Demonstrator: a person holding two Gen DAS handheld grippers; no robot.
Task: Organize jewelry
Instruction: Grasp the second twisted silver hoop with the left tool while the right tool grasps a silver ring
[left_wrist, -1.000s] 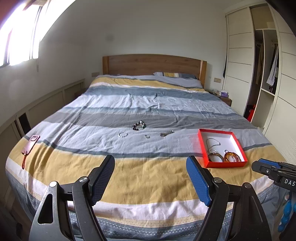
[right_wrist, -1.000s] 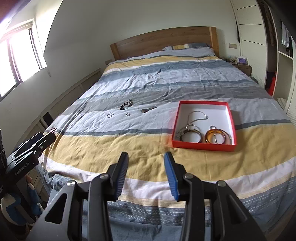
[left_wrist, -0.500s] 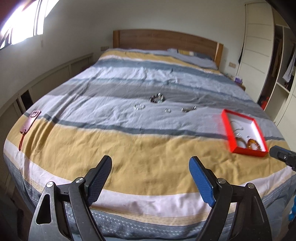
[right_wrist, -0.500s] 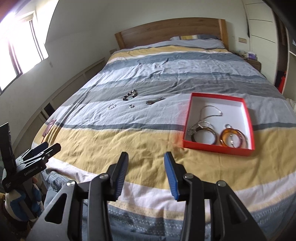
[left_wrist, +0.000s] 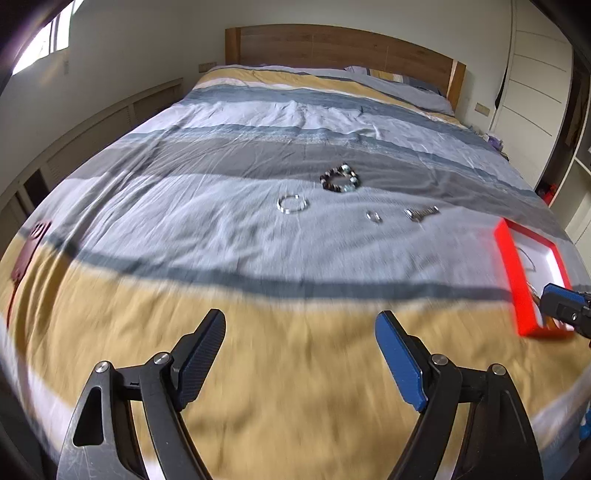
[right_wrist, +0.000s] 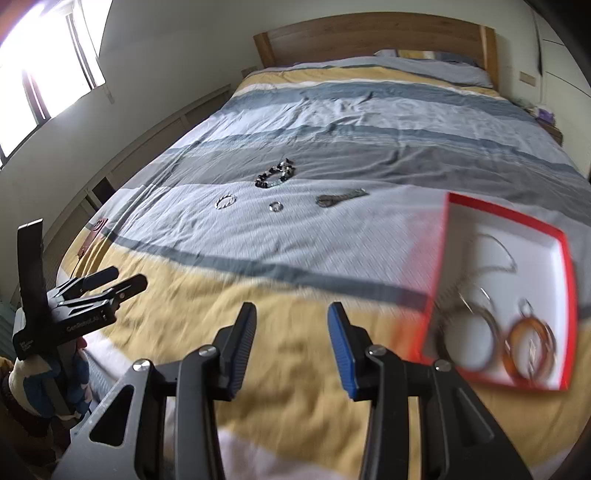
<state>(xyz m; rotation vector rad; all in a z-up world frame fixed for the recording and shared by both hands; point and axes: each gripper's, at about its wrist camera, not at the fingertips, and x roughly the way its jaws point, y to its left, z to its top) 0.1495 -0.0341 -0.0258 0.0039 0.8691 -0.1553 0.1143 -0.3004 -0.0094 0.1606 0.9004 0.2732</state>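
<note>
Step in hand, as judged: the approach, with nothing yet picked up. Entries run from the foot edge of the bed toward the headboard.

- Left gripper (left_wrist: 300, 334): one; jaws wide, closing slightly, nothing between them; above the yellow stripe near the foot edge.
- Right gripper (right_wrist: 291, 325): one; jaws at a narrower gap, empty; above the same stripe.
- Red box (right_wrist: 567, 295): one, toward the right edge of the bed. Inside: one silver bangle (right_wrist: 467, 334), one amber bangle (right_wrist: 530, 345), one chain necklace (right_wrist: 498, 251).
- Loose pieces mid-bed on the pale blue stripe, well apart from the box: one silver bracelet (left_wrist: 291, 204), one small ring (left_wrist: 373, 216), one metal chain piece (left_wrist: 421, 213).
- Beaded bracelet (left_wrist: 340, 178): one, just beyond them on the grey stripe.

Next move, as judged: reach further up the bed, lower onto one loose piece, close.
</note>
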